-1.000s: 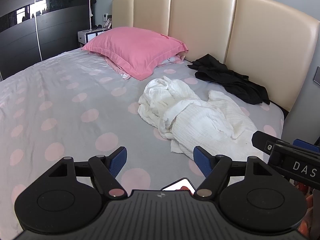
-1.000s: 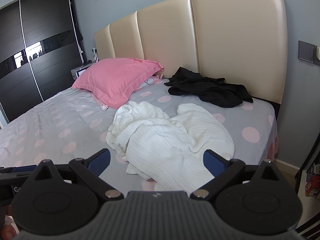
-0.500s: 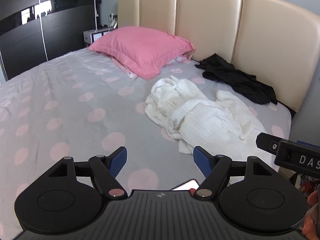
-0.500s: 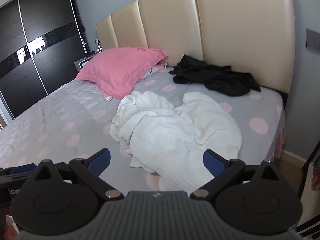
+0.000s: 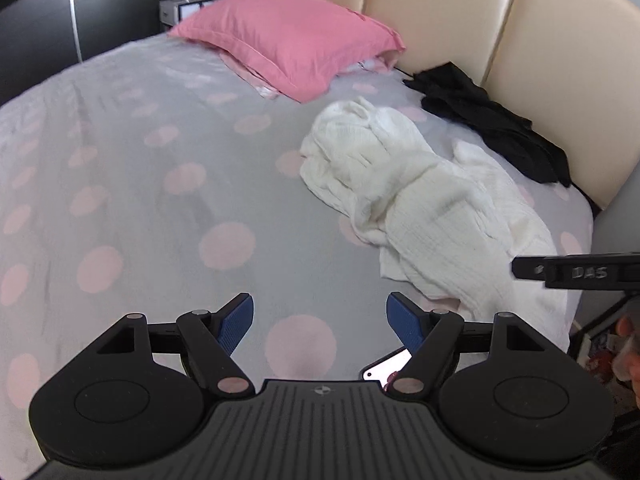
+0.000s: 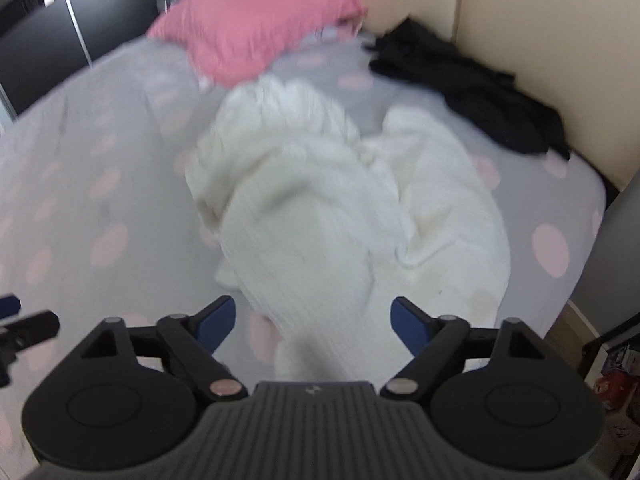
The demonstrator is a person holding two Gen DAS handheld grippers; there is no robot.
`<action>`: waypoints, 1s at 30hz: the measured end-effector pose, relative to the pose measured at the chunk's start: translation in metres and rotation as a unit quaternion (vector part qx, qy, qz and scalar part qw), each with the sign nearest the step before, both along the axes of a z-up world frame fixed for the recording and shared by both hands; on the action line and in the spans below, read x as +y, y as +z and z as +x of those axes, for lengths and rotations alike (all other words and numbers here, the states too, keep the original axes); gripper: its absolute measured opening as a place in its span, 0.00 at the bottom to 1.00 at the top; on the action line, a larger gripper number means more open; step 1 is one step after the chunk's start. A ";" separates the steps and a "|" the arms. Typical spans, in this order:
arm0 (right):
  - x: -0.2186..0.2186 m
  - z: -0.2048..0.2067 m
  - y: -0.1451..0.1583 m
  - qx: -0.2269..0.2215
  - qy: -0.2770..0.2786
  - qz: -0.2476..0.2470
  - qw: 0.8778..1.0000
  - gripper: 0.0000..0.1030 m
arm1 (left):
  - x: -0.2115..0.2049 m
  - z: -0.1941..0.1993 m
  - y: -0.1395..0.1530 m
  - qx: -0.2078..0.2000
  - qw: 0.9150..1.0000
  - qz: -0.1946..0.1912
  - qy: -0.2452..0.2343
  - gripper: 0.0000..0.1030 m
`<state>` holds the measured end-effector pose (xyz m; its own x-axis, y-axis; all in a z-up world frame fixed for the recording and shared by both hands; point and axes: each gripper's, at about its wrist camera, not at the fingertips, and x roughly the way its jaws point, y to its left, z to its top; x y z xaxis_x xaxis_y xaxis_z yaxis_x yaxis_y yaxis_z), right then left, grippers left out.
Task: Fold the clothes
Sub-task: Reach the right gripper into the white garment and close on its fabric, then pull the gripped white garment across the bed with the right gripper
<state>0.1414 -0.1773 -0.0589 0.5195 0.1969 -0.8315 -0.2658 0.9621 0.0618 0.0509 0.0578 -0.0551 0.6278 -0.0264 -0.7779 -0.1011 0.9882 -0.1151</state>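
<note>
While both grippers — left [image 5: 320,316], right [image 6: 313,320] — hang with jaws apart, the crumpled white garment [image 5: 420,200] stretches lengthwise from near edge toward pillow [image 5: 292,44].

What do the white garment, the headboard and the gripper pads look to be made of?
White garment: soft woven cloth, perhaps cotton gauze; matte, finely ribbed, crumpled in loose folds. Headboard: cream leather or imitation leather, I can't tell which; smooth padded panels with a soft sheen and stitched seams. Left gripper pads: blue, probably rubber or plastic, with a fine grip texture.
</note>
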 end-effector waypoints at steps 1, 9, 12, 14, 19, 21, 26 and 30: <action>0.001 0.005 -0.010 0.015 0.009 -0.007 1.000 0.81 | 0.003 0.003 -0.006 0.009 1.000 -0.004 0.000 0.71; 0.012 0.036 -0.055 0.072 0.027 -0.051 0.996 0.52 | 0.019 0.012 -0.038 0.062 0.998 -0.009 0.026 0.71; 0.012 0.038 -0.057 0.078 0.022 -0.053 0.995 0.31 | 0.021 0.011 -0.039 0.064 0.997 -0.009 0.029 0.69; 0.012 0.036 -0.052 0.063 0.021 -0.055 0.996 0.18 | 0.022 0.010 -0.038 0.066 0.997 -0.010 0.029 0.69; 0.013 0.023 -0.022 0.012 0.016 -0.032 0.999 0.13 | 0.029 0.002 -0.029 0.066 0.997 0.001 0.035 0.68; 0.016 0.013 -0.005 -0.014 0.022 -0.018 1.000 0.12 | 0.033 -0.004 -0.022 0.064 0.997 0.012 0.037 0.68; 0.046 -0.023 0.040 -0.061 0.065 0.026 0.996 0.06 | 0.045 -0.024 0.002 0.051 0.997 0.034 0.044 0.67; 0.082 -0.059 0.067 -0.064 0.122 0.059 0.989 0.06 | 0.063 -0.046 0.026 0.029 0.996 0.045 0.067 0.67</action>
<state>0.0820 -0.0957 0.0086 0.5433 0.4217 -0.7259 -0.5026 0.8560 0.1211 0.0044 0.1205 -0.0289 0.5747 0.1259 -0.8086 -0.2369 0.9714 -0.0172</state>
